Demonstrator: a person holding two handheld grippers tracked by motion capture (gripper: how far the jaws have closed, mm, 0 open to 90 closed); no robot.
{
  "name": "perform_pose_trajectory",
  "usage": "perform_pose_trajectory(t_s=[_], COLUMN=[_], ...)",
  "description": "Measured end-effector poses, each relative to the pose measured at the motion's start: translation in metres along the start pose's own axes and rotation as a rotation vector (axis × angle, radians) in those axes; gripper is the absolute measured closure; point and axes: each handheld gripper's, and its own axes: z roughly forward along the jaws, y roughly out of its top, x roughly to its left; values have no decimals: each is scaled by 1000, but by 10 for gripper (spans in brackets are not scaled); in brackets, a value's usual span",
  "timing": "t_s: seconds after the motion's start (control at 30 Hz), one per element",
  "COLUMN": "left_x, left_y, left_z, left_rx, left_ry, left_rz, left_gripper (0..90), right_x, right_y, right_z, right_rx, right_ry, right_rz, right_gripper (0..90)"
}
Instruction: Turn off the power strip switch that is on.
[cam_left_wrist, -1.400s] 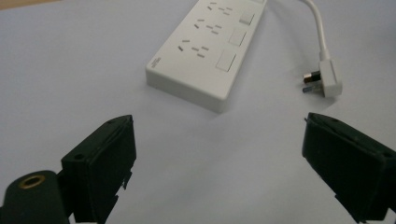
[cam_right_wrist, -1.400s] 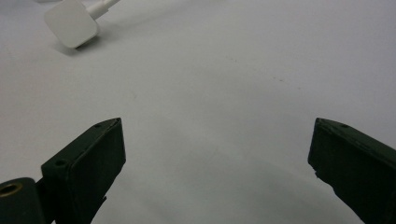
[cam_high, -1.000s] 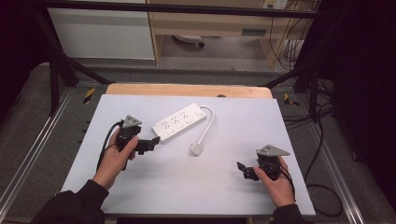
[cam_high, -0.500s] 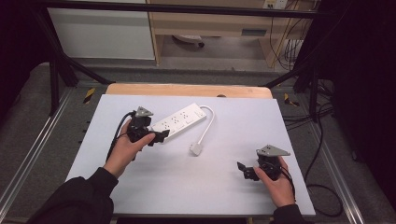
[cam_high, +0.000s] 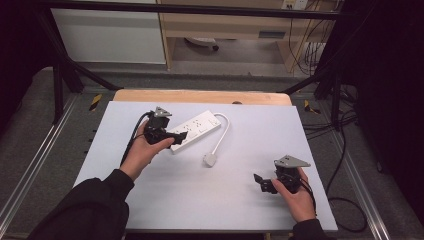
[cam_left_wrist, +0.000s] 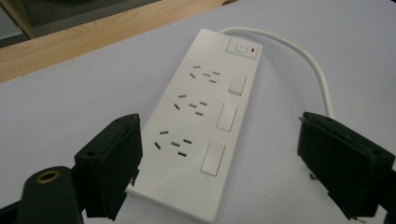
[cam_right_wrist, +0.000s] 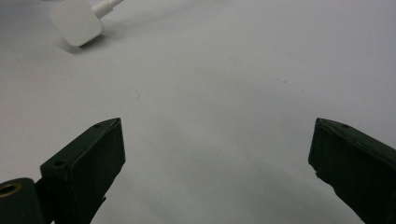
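A white power strip lies slantwise on the white table, with three socket groups, rocker switches and a red light. Its white cable curves round to a square white plug lying flat. My left gripper is open at the strip's near end, its jaws standing on either side of that end without touching it. My right gripper is open low over bare table at the front right, nothing between its jaws. The plug lies ahead of it to the left.
A wooden strip runs along the table's far edge. Black frame posts stand at both sides, and cables trail on the floor to the right. Bare table surface lies between the two grippers.
My left gripper has moved right and forward, from left of the power strip to its near end. The right gripper has stayed put.
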Motion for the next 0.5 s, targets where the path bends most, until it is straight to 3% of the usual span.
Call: perform_pose_trajectory(t_s=[0.5], left_x=[-2], left_y=[9], left_z=[14], left_rx=[-5], left_ry=[1], left_rz=[-1], left_gripper=[210], right_x=[0], right_y=[1], right_z=[0], right_rx=[-3], right_ry=[4], right_rz=[-7], right_gripper=[43])
